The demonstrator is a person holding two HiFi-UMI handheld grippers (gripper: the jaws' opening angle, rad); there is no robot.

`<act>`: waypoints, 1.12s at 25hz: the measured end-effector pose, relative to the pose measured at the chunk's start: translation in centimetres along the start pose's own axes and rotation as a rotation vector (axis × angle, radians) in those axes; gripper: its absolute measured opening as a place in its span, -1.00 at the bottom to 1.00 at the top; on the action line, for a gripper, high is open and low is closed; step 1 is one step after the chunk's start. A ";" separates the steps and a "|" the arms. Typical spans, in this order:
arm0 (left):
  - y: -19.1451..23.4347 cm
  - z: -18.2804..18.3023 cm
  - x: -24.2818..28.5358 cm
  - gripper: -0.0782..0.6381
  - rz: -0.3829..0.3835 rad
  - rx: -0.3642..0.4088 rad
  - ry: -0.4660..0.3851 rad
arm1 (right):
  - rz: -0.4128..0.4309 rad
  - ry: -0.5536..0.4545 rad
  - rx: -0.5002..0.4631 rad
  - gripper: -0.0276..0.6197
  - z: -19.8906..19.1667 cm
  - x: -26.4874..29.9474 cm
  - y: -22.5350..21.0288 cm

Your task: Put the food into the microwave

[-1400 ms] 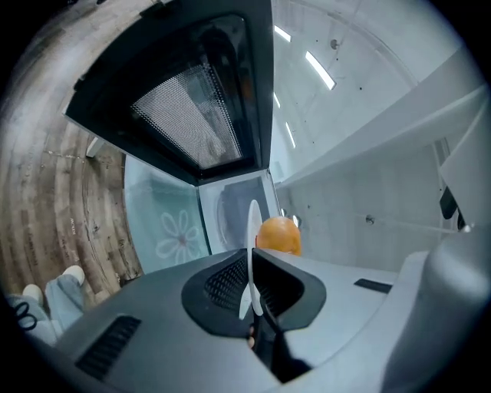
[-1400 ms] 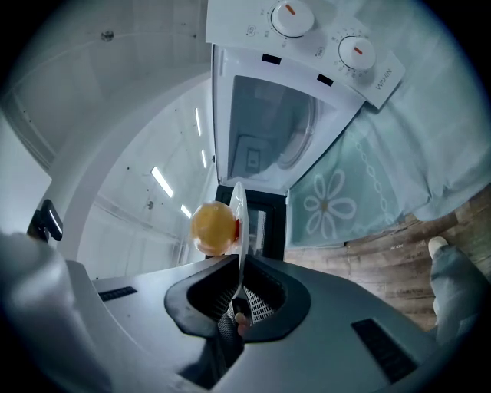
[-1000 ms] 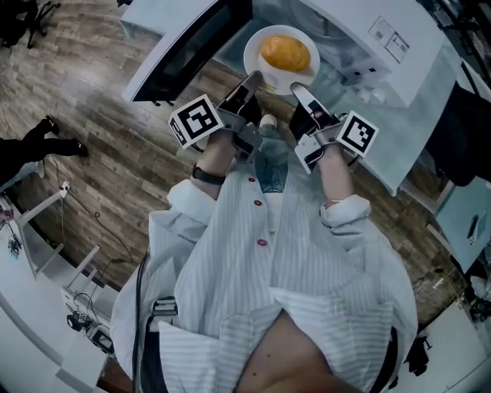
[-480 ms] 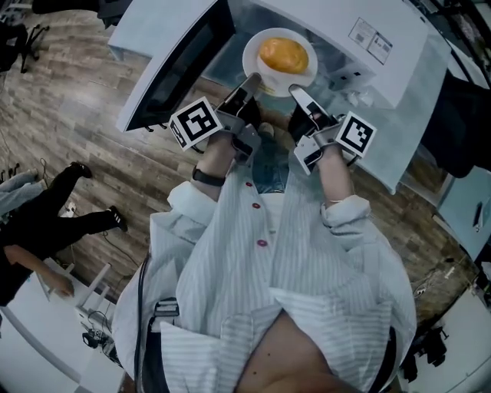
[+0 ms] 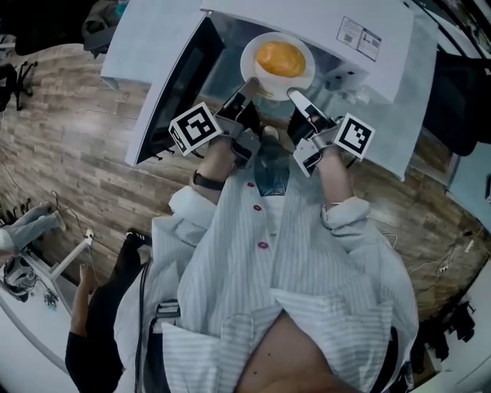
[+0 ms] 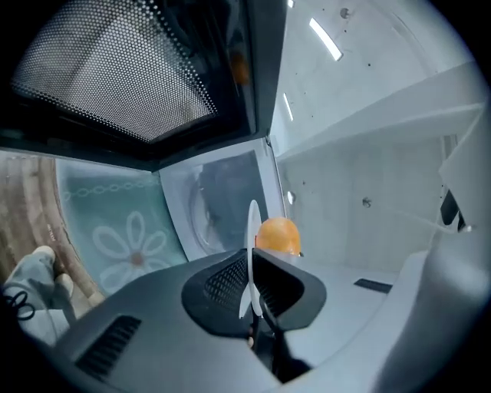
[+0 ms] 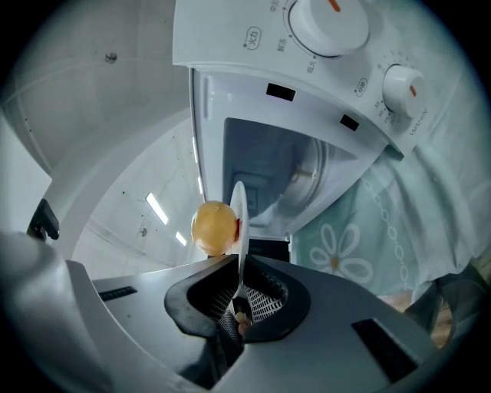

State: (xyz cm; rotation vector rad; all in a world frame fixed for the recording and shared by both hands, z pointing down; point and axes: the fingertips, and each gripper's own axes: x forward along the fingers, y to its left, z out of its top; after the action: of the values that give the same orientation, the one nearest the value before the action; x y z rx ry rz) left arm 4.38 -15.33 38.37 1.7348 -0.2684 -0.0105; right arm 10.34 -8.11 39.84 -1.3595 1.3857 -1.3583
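A white plate carries a round orange bun. Both grippers hold it by its near rim, just in front of the open white microwave. My left gripper is shut on the plate's left edge, my right gripper on its right edge. In the left gripper view the plate shows edge-on between the black pads, with the bun behind. In the right gripper view the plate rim is pinched the same way, bun at its left, and the microwave cavity lies ahead.
The microwave door swings open at the left, its mesh window filling the top of the left gripper view. Control knobs sit on the panel at the right. A flowered cloth covers the table. Another person stands at lower left.
Both grippers have carried the plate with the bun a little closer to the microwave opening. The head view has shifted, and the bystander at the left has moved toward the lower left.
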 end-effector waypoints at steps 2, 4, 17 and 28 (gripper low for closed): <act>0.2 0.0 0.2 -0.71 -0.002 -0.005 0.016 | -0.010 -0.015 0.005 -0.78 0.0 -0.1 -0.2; 0.4 0.0 0.4 -0.71 -0.005 0.004 0.032 | -0.018 -0.027 0.009 -0.78 0.0 -0.1 -0.3; 2.6 0.1 1.5 -0.71 0.034 -0.005 0.098 | -0.076 -0.049 -0.008 -0.78 0.3 0.6 -2.2; 4.8 -0.9 3.7 -0.71 0.055 0.008 0.163 | -0.121 -0.095 -0.040 -0.78 1.2 0.4 -4.4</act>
State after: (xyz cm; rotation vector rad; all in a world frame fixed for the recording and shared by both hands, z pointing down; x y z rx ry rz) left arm 7.27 -15.89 43.77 1.7243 -0.1967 0.1714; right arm 12.24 -8.14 44.01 -1.5364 1.2914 -1.3314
